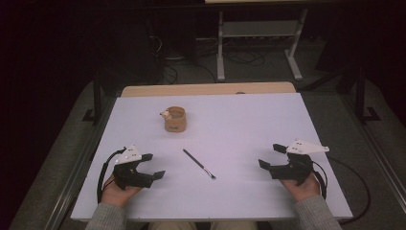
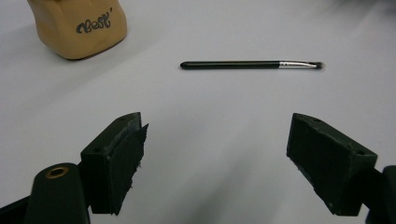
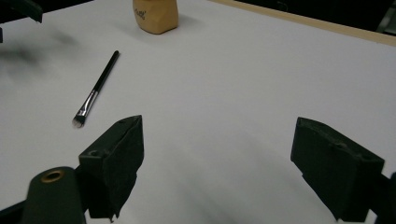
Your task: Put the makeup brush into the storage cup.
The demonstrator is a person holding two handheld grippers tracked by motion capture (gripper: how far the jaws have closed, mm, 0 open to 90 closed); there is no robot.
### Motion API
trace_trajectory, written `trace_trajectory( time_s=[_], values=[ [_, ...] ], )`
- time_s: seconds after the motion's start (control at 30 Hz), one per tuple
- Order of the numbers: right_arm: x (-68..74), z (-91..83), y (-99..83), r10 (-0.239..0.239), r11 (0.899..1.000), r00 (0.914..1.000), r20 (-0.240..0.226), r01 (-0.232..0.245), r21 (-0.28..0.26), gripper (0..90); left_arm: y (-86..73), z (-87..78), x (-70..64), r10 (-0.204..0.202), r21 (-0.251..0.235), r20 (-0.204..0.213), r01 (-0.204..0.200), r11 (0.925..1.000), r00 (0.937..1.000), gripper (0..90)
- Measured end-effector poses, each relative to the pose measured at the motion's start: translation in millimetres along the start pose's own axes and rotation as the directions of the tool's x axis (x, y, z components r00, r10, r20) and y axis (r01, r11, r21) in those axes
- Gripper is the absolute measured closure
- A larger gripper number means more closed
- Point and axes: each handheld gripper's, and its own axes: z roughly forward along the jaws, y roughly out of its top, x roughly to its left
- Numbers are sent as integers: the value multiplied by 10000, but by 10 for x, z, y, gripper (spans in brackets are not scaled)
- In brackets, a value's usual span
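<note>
Both grippers rest low near the table's near edge, jaws spread wide and holding nothing.

The brush (image 1: 199,163) lies flat on bare tabletop between the left gripper (image 1: 154,166) and right gripper (image 1: 269,156), apart from both, with open surface all round; the tan cup (image 1: 175,119) stands farther off, beyond the brush, well short of the table's (image 1: 268,120) far edge.

Black brush (image 1: 198,163) lying flat (bristles near) mid-table.

glossy black brush (image 2: 243,65), metal ferrule; matt tan cup (image 2: 79,28).
</note>
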Motion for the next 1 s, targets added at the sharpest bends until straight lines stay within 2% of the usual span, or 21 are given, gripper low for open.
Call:
trace_trajectory(
  time_s=[0.53, 0.6, 1.0],
  values=[
    [-15, -16, -10, 86, 10000, 9999, 81, -85, -37, 161, 31, -20, -7, 109, -99, 17, -108, 9999, 9999, 184],
    [-17, -17, -9, 92, 9999, 9999, 96, -92, -49, 161, 42, -21, -7, 241, -39, 17, -241, 9997, 9997, 184],
    [-27, -29, -11, 154, 9999, 9998, 131, -153, -74, 160, 146, -10, -15, 374, -50, 241, -373, 9993, 9990, 184]
  ],
)
